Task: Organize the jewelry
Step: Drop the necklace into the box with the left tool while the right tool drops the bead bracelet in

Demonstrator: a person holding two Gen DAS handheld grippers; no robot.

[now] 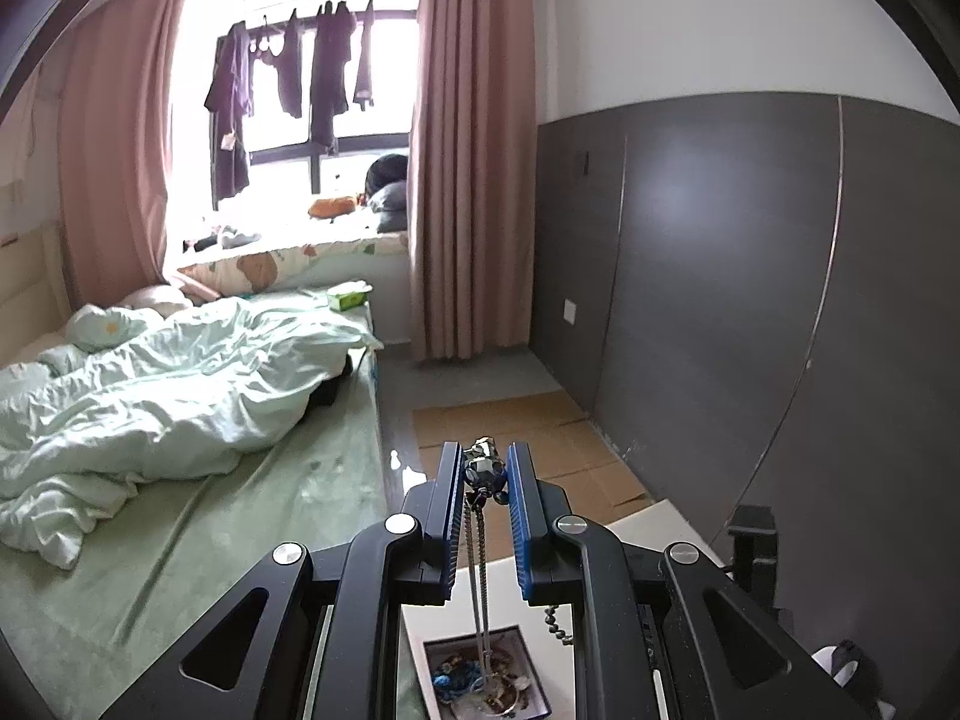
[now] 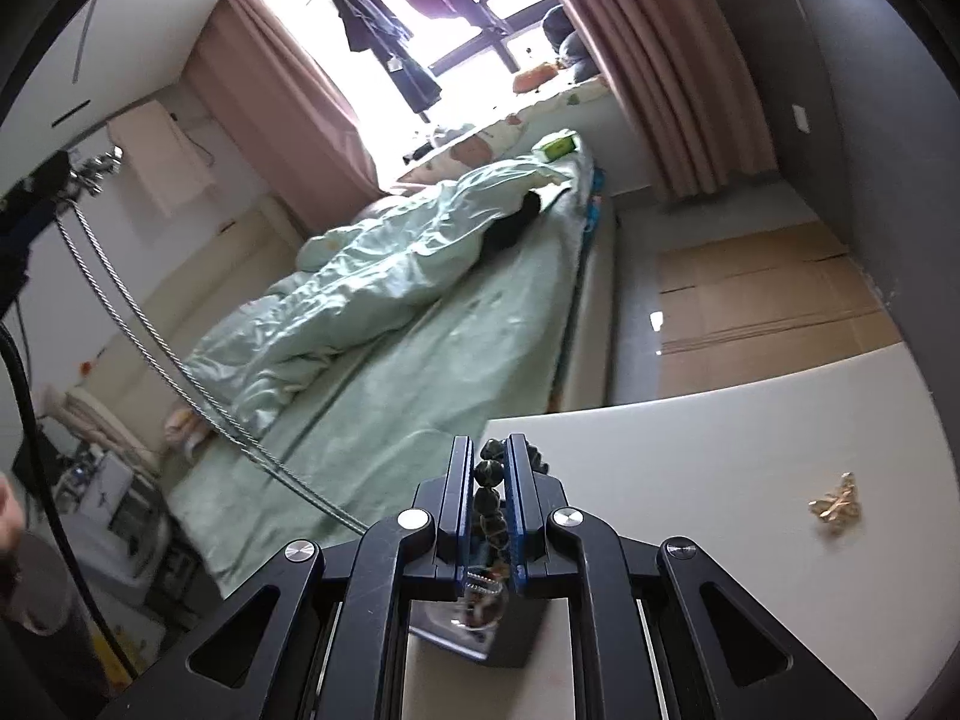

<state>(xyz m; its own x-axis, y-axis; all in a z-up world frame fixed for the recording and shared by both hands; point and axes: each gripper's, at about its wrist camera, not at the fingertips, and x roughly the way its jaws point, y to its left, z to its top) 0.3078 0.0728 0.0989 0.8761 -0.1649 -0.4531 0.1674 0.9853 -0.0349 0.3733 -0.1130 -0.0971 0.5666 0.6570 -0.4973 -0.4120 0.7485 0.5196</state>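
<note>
Between my left gripper's (image 1: 486, 471) blue pads (image 1: 451, 498) I have a faceted metallic pendant (image 1: 483, 467) clamped near the tips, the jaws drawn in to a narrow gap around it. Its silver chain (image 1: 479, 570) hangs straight down from the pendant into an open box of mixed jewelry (image 1: 480, 675) standing on the white table (image 1: 654, 519) directly beneath. Some dark beads (image 1: 558, 624) show beside the box, under the right-hand finger.

My right gripper (image 2: 487, 474) is closed almost completely on a string of dark green beads (image 2: 487, 471), which runs lengthwise between the pads and pokes out at the tips. Below the fingers I can make out the jewelry box (image 2: 474, 624), only partly visible; I cannot tell its contents from this view. Same silver chain (image 2: 180, 372) crosses the right wrist view on a slant, from the left gripper (image 2: 42, 192) at the upper left edge down toward the box.

A small gold butterfly-shaped piece (image 2: 835, 505) lies on the white table (image 2: 720, 450), well apart from the box, to the right.

Beyond the table: a bed with a pale green duvet (image 1: 180, 378), pink curtains (image 1: 474, 180), clothes hanging at the window (image 1: 288, 78), flattened cardboard (image 1: 510, 426) on the floor.
</note>
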